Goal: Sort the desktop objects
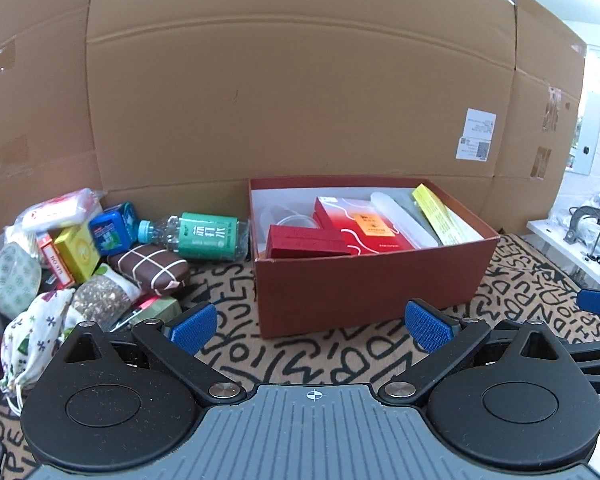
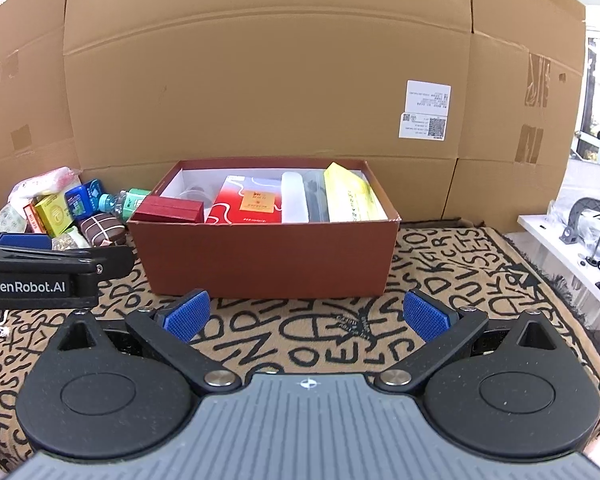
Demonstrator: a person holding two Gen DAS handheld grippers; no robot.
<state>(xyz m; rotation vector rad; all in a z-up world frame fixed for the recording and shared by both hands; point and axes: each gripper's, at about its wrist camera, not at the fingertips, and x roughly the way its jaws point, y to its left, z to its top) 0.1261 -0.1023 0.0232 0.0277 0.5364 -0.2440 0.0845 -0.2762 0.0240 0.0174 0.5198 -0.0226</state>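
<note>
Box [image 2: 260,256] holds red cartons [image 2: 246,200] and yellow packet [image 2: 350,196].

One brown cardboard box [image 1: 364,280], open top. Inside it: one dark red case [image 1: 306,240], near left; one red-and-white booklet [image 1: 364,226], middle; one translucent white tube [image 1: 404,220]; one yellow leaflet [image 1: 440,216], right side.

Left pile, counted where visible: one plastic bottle [image 1: 202,236] with green label, lying down; one blue tin [image 1: 110,232]; one yellow carton [image 1: 78,252]; one brown string-tied bundle [image 1: 150,268]; one floral drawstring pouch [image 1: 32,340]; one seed packet [image 1: 104,298]; one white-and-red wrapped pack [image 1: 58,210]. More items at far left, too cut off to count.

Two grippers: left gripper [image 1: 314,326], right gripper [image 2: 308,316], two blue pads each.

One white label [image 2: 426,110] on the cardboard backdrop.
</note>
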